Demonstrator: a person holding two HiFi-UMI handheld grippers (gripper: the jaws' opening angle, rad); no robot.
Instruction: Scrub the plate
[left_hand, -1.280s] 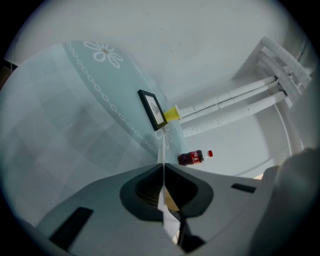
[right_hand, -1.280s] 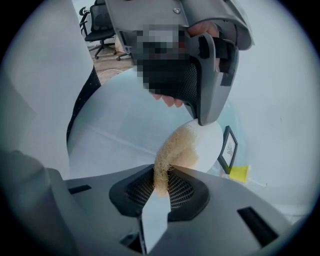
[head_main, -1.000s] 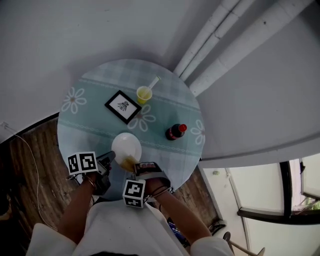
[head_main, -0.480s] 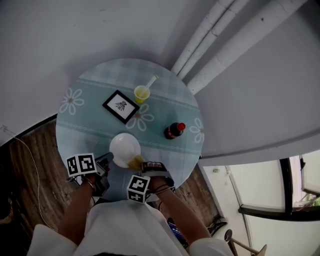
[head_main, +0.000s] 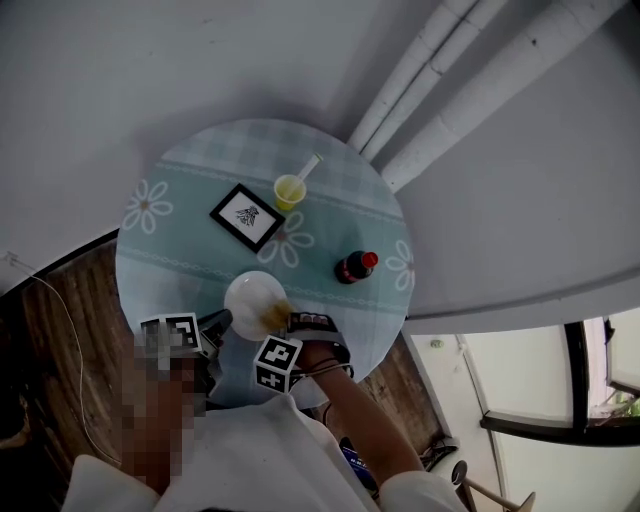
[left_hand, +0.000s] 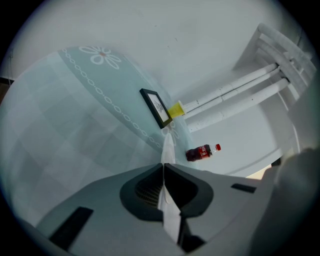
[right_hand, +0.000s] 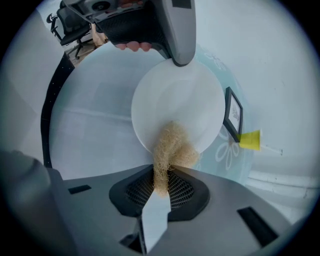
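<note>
Two grippers, lower centre of head view: L gripper (head_main: 222, 320) fingers clamped on white plate (head_main: 252, 293) rim; R gripper (right_hand: 162, 180) fingers pinch tan scrub pad (right_hand: 171, 146), pad touching plate, lower part of round surface (head_main: 190, 205).

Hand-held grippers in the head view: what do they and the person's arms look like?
The left hand-held gripper and right hand-held gripper are dark, each topped by a cube of black-and-white square markers. Their own views show grey jaws with dark meshed pads. The person wears white sleeves.
</note>
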